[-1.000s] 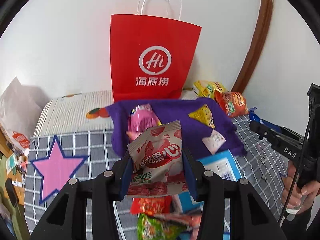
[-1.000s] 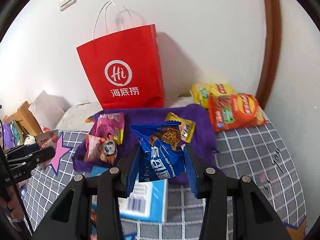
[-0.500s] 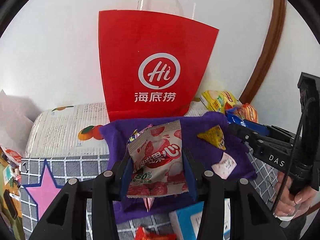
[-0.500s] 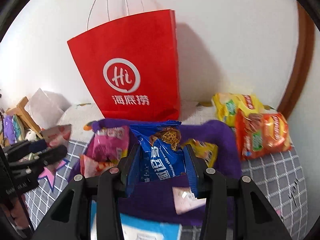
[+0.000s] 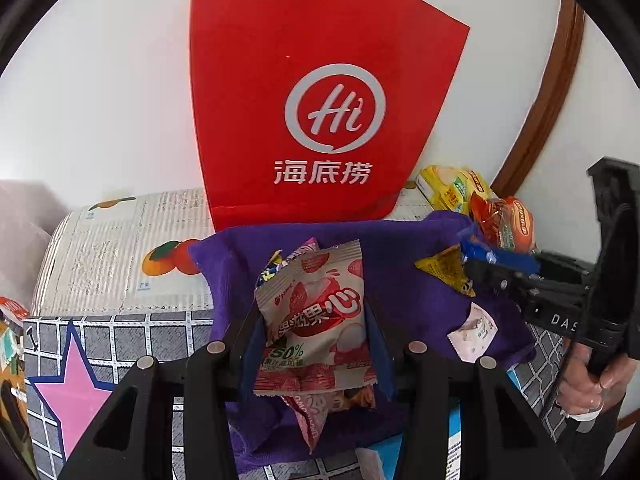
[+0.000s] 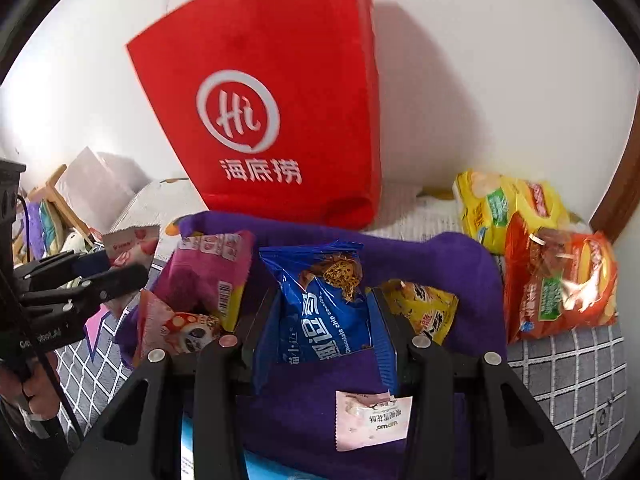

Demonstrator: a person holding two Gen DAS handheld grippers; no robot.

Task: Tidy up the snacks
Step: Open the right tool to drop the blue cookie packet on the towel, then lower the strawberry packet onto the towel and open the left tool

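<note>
My left gripper (image 5: 314,320) is shut on a white-and-red strawberry snack packet (image 5: 316,312) and holds it above the purple cloth (image 5: 400,248). My right gripper (image 6: 324,316) is shut on a blue chocolate chip cookie packet (image 6: 324,312) above the same cloth (image 6: 448,256). A red paper bag (image 5: 320,108) stands upright against the wall just behind the cloth; it also shows in the right wrist view (image 6: 272,112). On the cloth lie a pink packet (image 6: 208,268), a panda packet (image 6: 180,332), a yellow packet (image 6: 424,308) and a small pale sachet (image 6: 372,420).
Yellow (image 6: 500,204) and orange (image 6: 560,288) chip bags lie at the right by the wall and a brown door frame (image 5: 540,96). A blue box (image 6: 264,468) lies under the cloth's near edge. The checked cover has a pink star (image 5: 68,396) at the left.
Both grippers have moved forward toward the red bag with their packets still held; the bag and purple cloth now look larger and closer.
</note>
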